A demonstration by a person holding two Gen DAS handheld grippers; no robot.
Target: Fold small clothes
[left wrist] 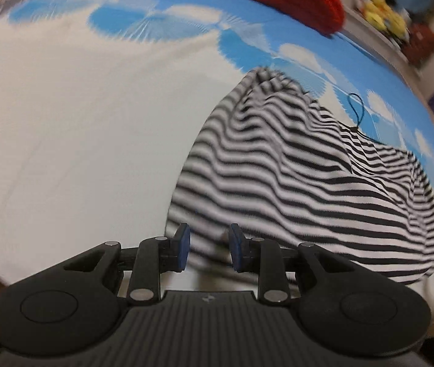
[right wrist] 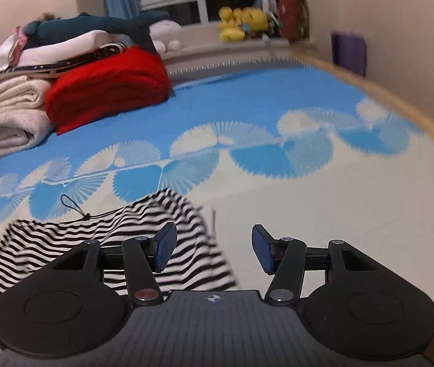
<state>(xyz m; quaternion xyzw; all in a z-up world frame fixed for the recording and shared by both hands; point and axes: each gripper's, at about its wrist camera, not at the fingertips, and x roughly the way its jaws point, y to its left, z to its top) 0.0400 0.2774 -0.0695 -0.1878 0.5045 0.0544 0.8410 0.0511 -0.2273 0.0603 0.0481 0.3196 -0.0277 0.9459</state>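
Observation:
A black-and-white striped garment point(left wrist: 308, 183) lies crumpled in a mound on the bed cover point(left wrist: 64, 122), with a thin black cord loop point(left wrist: 356, 107) at its far edge. My left gripper point(left wrist: 210, 250) hovers over the garment's near left edge. Its blue pads stand apart and striped cloth shows in the gap, but the pads do not press on it. In the right wrist view the garment point(right wrist: 64, 244) sits low on the left, partly behind the left finger. My right gripper point(right wrist: 213, 250) is open over the white part of the cover point(right wrist: 308, 198), holding nothing.
At the bed's far left is a folded red blanket point(right wrist: 106, 88), beside rolled white towels point(right wrist: 9, 113) and stacked linens with a dark plush toy. Yellow plush toys point(right wrist: 241, 21) sit on the sill. A wooden bed edge point(right wrist: 400, 104) runs along the right, by the wall.

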